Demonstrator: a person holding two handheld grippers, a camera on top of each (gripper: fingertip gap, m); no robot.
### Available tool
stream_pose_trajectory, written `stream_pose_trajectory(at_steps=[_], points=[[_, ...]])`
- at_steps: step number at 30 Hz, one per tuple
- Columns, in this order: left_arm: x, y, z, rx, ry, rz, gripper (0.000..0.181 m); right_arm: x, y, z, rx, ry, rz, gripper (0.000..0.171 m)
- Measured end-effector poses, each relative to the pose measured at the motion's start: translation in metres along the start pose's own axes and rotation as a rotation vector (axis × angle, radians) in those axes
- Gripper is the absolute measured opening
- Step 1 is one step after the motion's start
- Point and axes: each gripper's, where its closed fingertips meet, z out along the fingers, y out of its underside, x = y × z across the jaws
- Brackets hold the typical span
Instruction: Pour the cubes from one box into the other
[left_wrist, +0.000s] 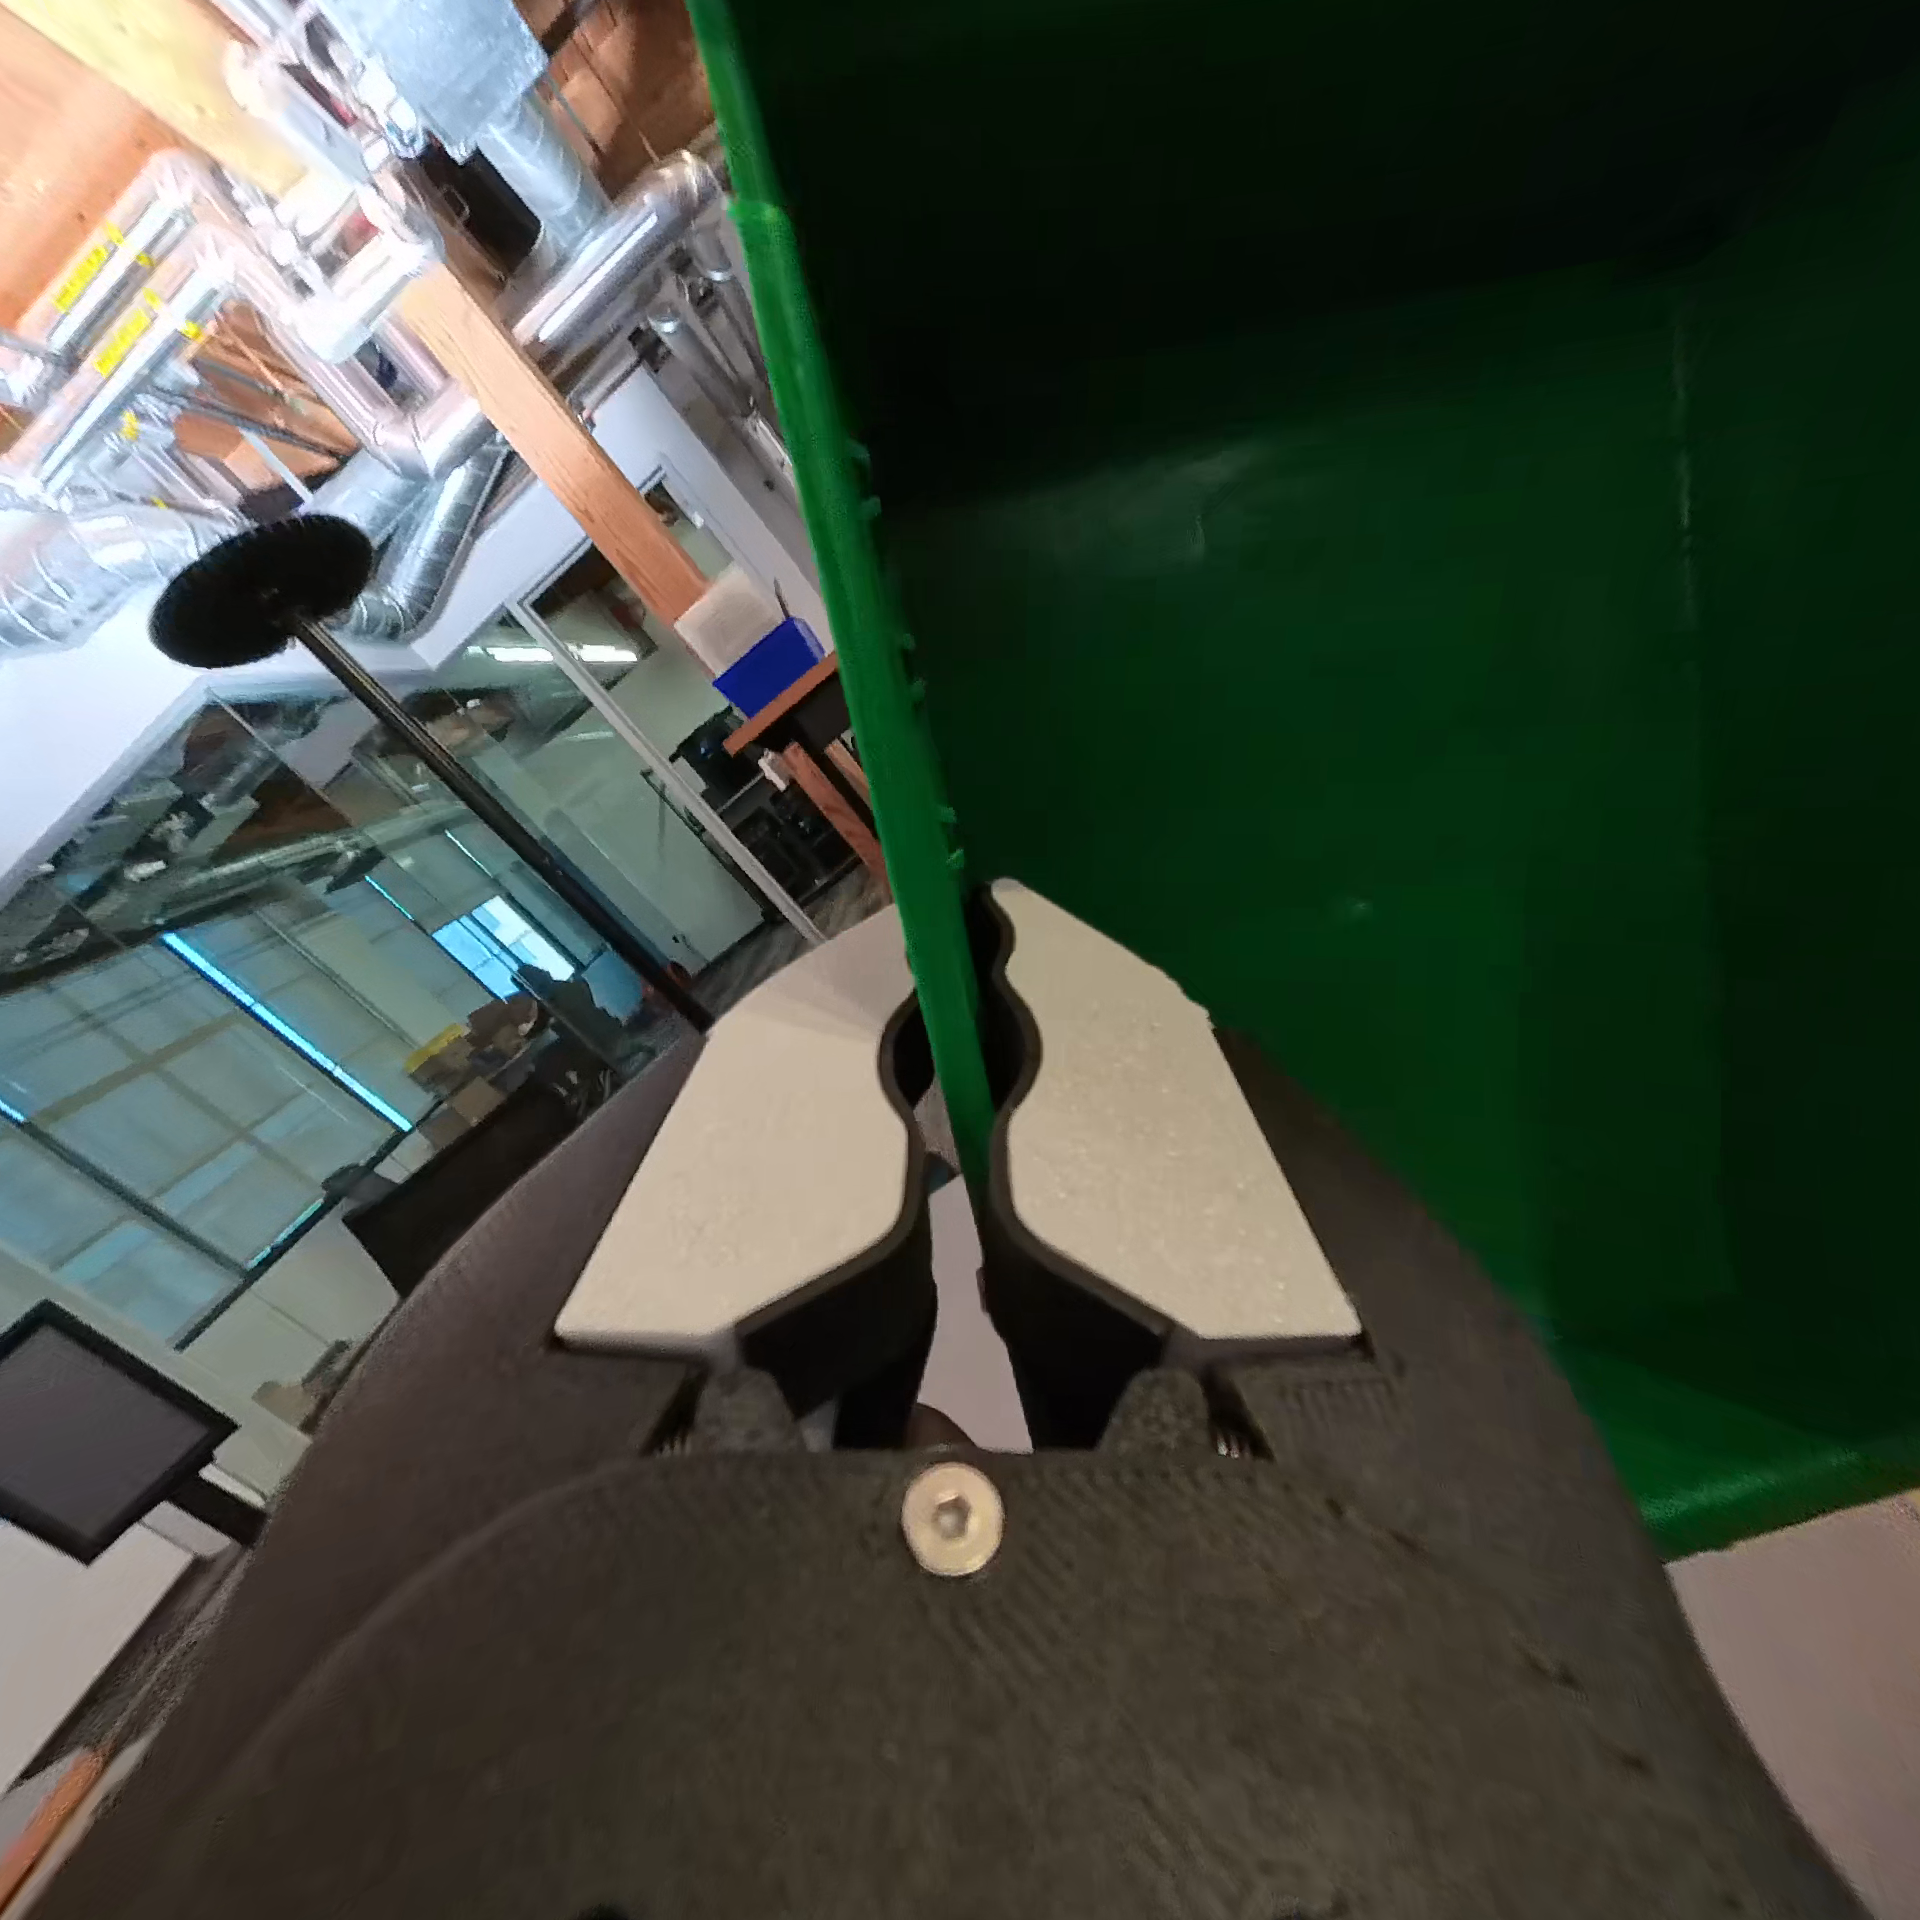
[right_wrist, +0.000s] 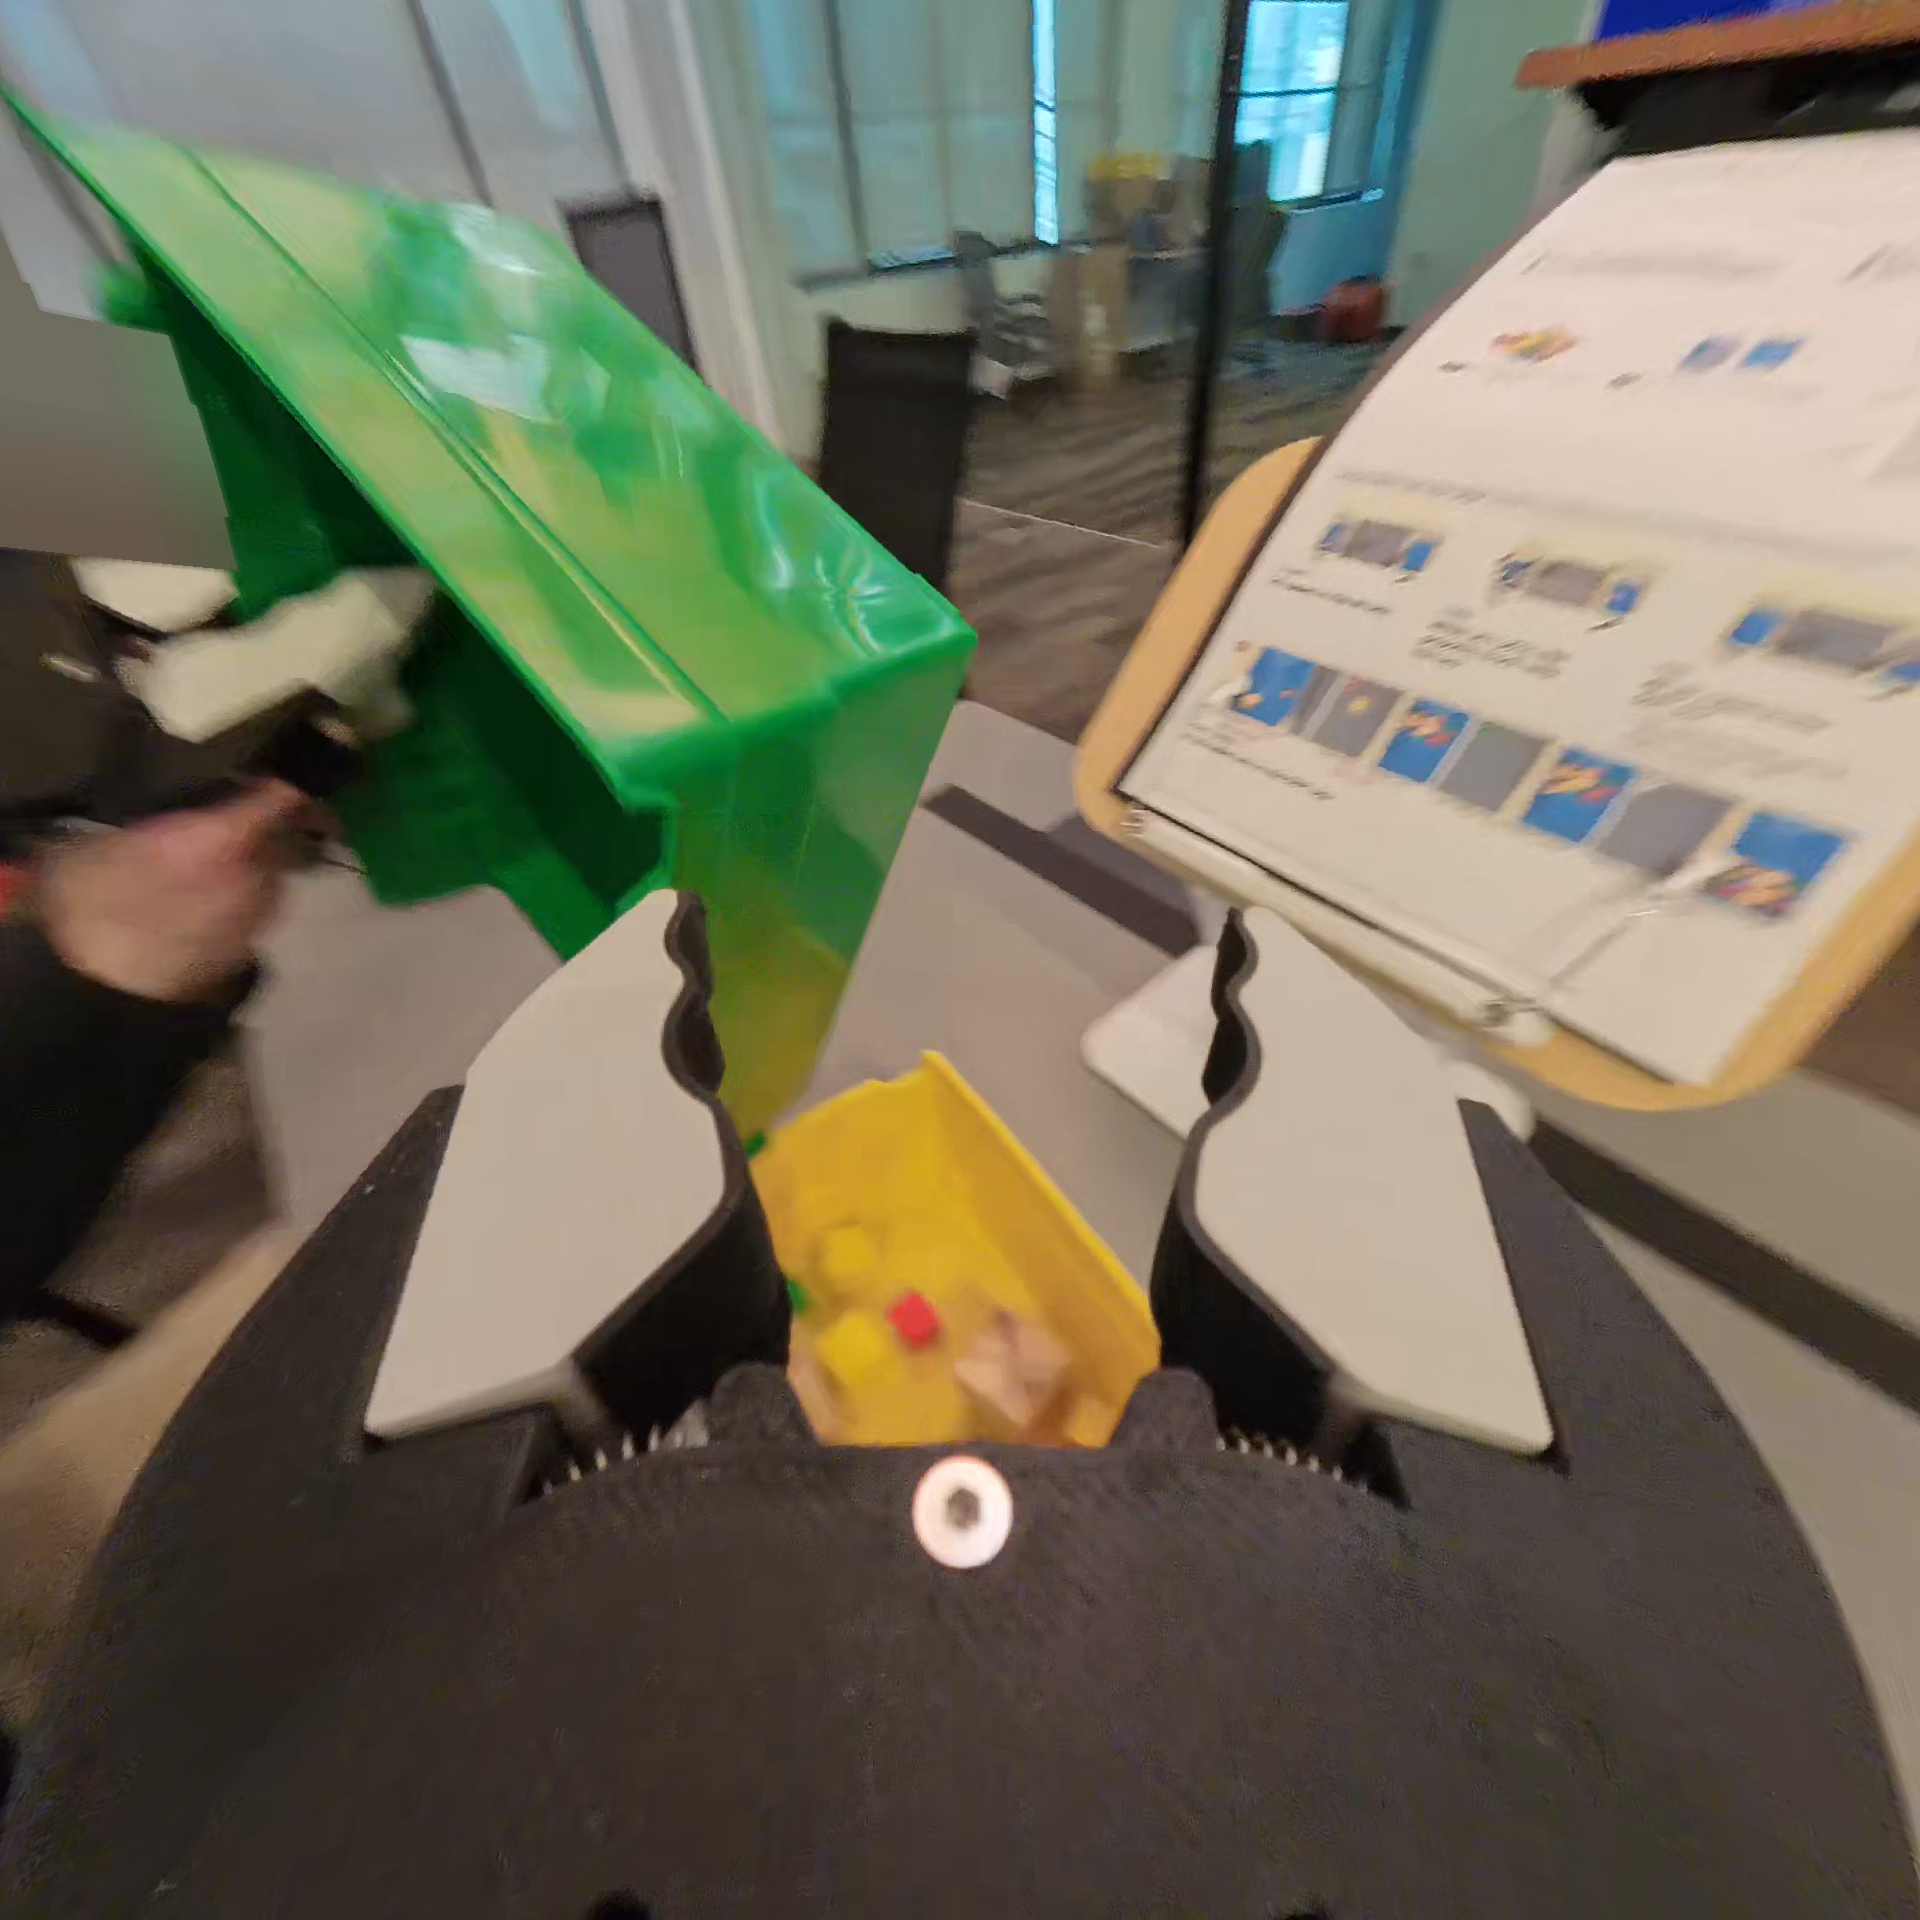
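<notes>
My left gripper (left_wrist: 961, 997) is shut on the thin wall of the green box (left_wrist: 1403, 675), which fills the right of the left wrist view, tipped up high. In the right wrist view the green box (right_wrist: 540, 520) is tilted steeply, its open end down over the yellow box (right_wrist: 997, 1174) on the grey table. The left gripper (right_wrist: 301, 644) shows there, clamped on the green box's raised end. Several cubes (right_wrist: 914, 1320), yellow, red and wooden, lie in the yellow box. My right gripper (right_wrist: 961, 997) is open and empty, above the yellow box.
A wooden board with a printed sheet (right_wrist: 1558, 644) stands on a white base at the right of the grey table (right_wrist: 997, 914). A person's hand (right_wrist: 156, 894) holds the left gripper. A black pole (left_wrist: 499, 821) and glass walls stand behind.
</notes>
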Motion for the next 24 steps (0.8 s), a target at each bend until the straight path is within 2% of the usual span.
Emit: stream_pose_trajectory(at_steps=[3,8,9,11,13,17,19,21,22,24], points=[[-0.018,0.008,-0.004,-0.015,0.023,0.020,0.004,0.018,0.023,-0.006,-0.094,-0.037,0.149,0.083],[-0.055,0.017,-0.014,-0.065,-0.077,0.065,0.004,0.052,0.129,-0.019,-0.597,0.080,0.269,0.073],[-0.061,0.018,-0.016,-0.069,-0.084,0.047,0.004,0.054,0.153,-0.024,-0.711,0.085,0.308,0.067],[-0.071,0.017,-0.022,-0.057,-0.081,0.014,0.004,0.042,0.189,-0.027,-0.869,0.010,0.433,0.043],[-0.078,0.013,-0.027,-0.045,-0.072,-0.006,0.004,0.025,0.215,-0.025,-0.982,-0.075,0.478,0.040],[-0.096,0.008,-0.038,-0.040,-0.109,0.008,0.004,0.006,0.256,-0.016,-1.151,-0.111,0.491,0.045],[-0.106,0.010,-0.043,-0.044,-0.132,0.013,0.004,0.002,0.271,-0.016,-1.232,-0.087,0.471,0.041],[-0.115,0.013,-0.048,-0.049,-0.149,0.005,0.004,0.004,0.282,-0.018,-1.293,-0.047,0.452,0.028],[-0.120,0.015,-0.050,-0.049,-0.152,-0.007,0.004,0.005,0.286,-0.017,-1.308,-0.041,0.445,0.018],[-0.128,0.017,-0.054,-0.040,-0.159,-0.026,0.004,0.003,0.285,-0.011,-1.270,-0.060,0.474,0.016]])
